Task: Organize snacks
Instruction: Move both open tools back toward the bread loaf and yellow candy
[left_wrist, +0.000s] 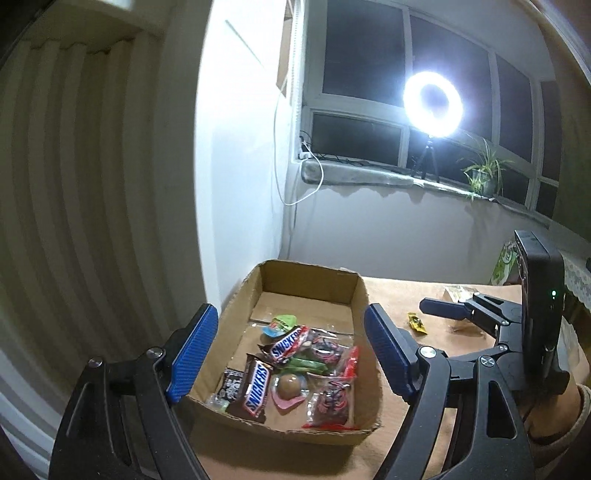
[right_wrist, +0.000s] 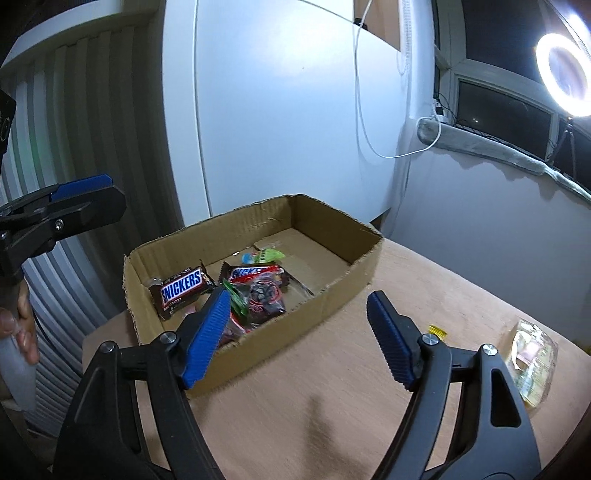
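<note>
A shallow cardboard box (left_wrist: 364, 295) (right_wrist: 364, 254) stands at the table's far left corner and holds several wrapped snacks, among them two Snickers bars (left_wrist: 258, 387) (right_wrist: 183, 288). My left gripper (left_wrist: 291, 350) hovers open and empty above the box's near end. My right gripper (right_wrist: 299, 336) is open and empty over the box's near wall and the table; it also shows in the left wrist view (left_wrist: 448, 308). A small yellow packet (left_wrist: 417, 323) (right_wrist: 437, 330) and a clear bag of snacks (right_wrist: 533, 360) lie on the table right of the box.
The tan table (right_wrist: 332, 398) meets a white wall behind the box. A radiator (left_wrist: 74, 221) is on the left. A window sill carries a ring light (left_wrist: 432, 99) and a plant (left_wrist: 482, 173). A green box (left_wrist: 506, 262) stands at the far right.
</note>
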